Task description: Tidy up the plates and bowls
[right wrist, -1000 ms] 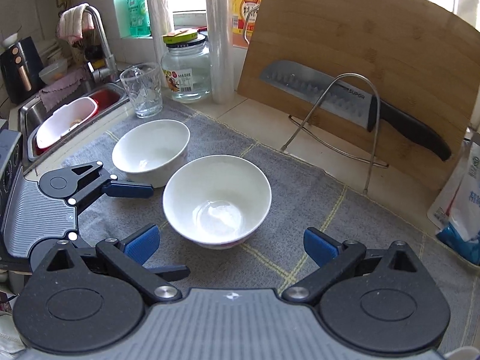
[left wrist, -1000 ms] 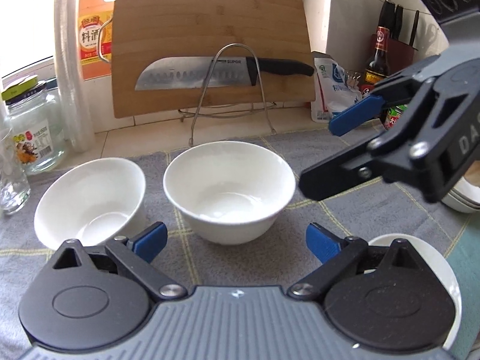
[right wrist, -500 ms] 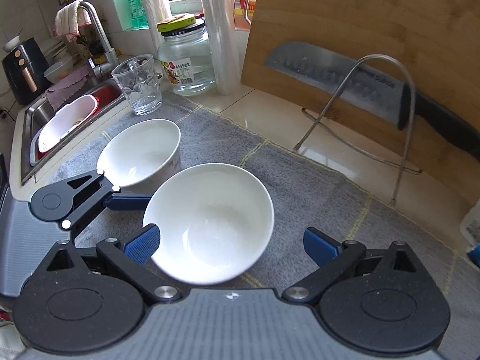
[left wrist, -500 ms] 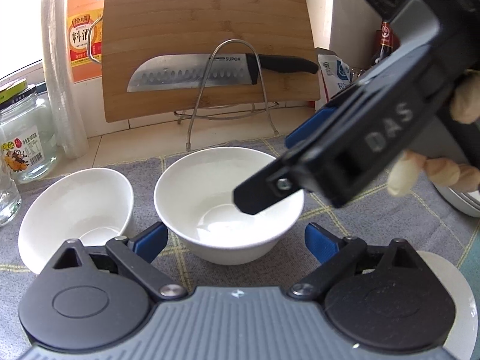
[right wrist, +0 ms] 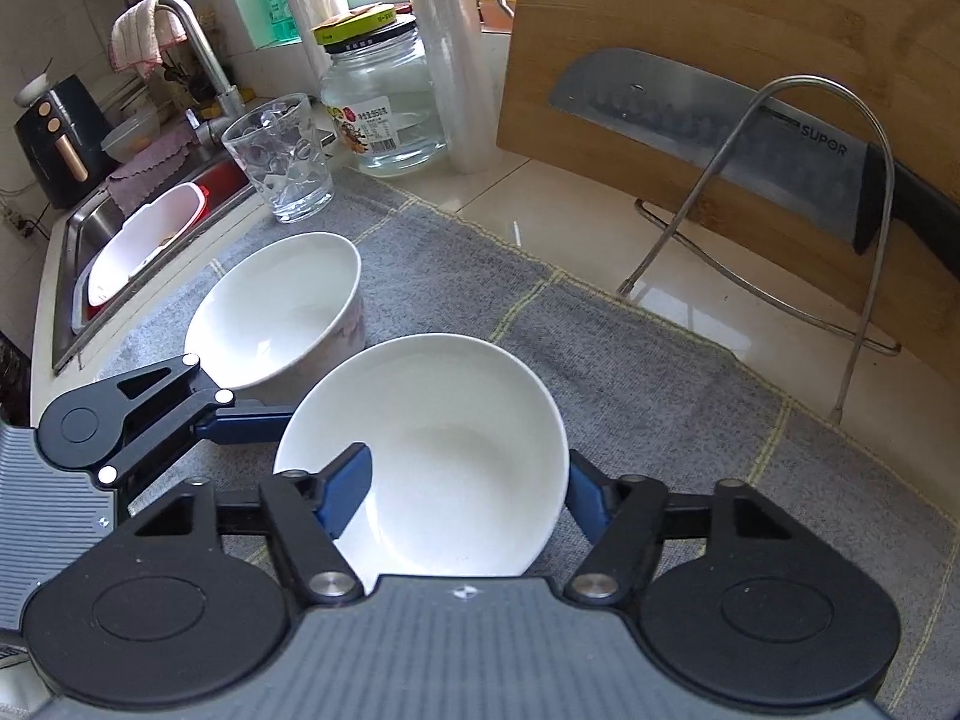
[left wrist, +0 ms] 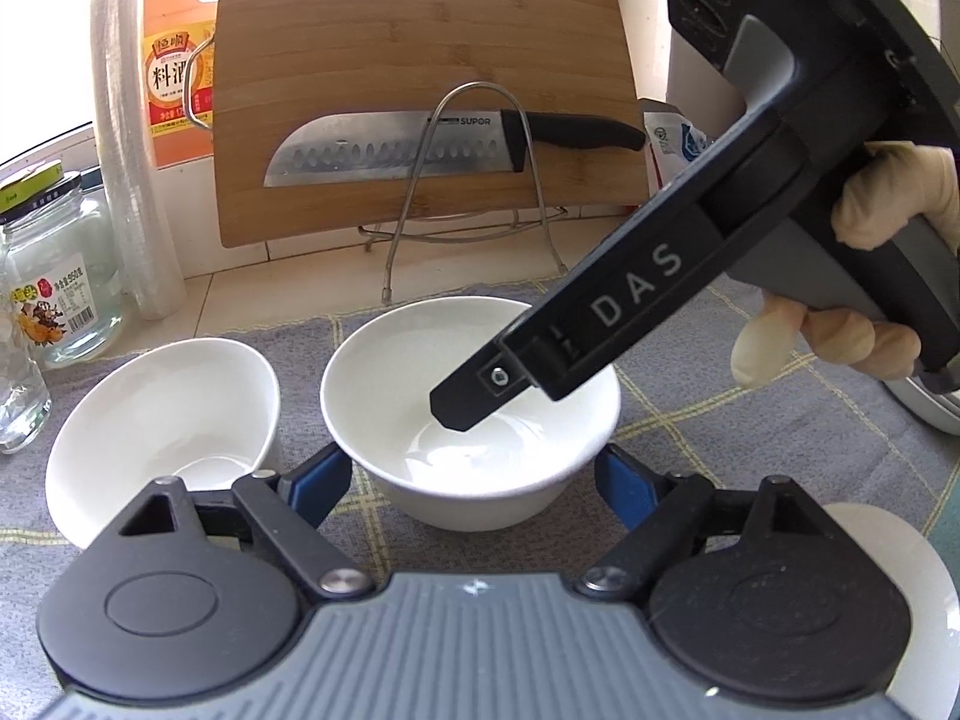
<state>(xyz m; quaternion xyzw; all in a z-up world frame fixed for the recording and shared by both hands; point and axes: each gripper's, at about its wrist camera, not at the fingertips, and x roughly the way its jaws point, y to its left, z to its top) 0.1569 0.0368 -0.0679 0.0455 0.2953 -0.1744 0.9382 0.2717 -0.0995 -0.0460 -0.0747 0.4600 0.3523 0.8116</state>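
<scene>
Right tool (right wrist: pixel 468 480): closing, one pad inside, one outside the centre bowl (right wrist: pixel 456 450). Left tool (left wrist: pixel 474 480): closing, astride that bowl's base, contact unclear.

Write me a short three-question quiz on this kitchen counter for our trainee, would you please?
1. True or false: the knife lies flat on the grey cloth.
2. Which thing has the right gripper got a finger inside? A) drinking glass B) nearer white bowl C) glass jar
3. What hangs over the tap?
Key: 1 false: it rests on the wire rack against the cutting board. 2 B; its jaws are closing with the bowl's wall between them. 3 a towel.
</scene>
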